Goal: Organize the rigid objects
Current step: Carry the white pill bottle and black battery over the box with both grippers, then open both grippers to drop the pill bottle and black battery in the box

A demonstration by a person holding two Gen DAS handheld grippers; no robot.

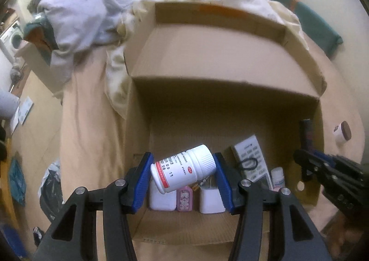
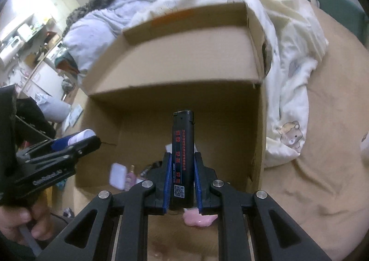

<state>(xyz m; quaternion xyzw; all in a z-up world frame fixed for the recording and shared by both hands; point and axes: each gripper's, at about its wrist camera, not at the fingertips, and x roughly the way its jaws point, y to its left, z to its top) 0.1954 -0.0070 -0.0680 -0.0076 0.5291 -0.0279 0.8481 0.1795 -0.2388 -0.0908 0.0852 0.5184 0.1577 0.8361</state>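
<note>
L claw (image 1: 183, 168) grips bottle (image 1: 184, 168), R claw (image 2: 182, 164) lighter (image 2: 182, 159)

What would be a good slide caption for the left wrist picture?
Left hand-held gripper holds a white pill bottle over an open cardboard box on a bed.

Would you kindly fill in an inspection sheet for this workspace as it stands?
Surface: tan bedsheet, rumpled.
Job's things: open cardboard box holding grey remote control and small white containers; white pill bottle; black lighter.
Clutter: white quilt; small brown-lidded jar outside the box.
Grippers: left tongs shut on the bottle; right tongs shut on the lighter.
Cables: nothing seen.
Surroundings: cluttered room.
</note>
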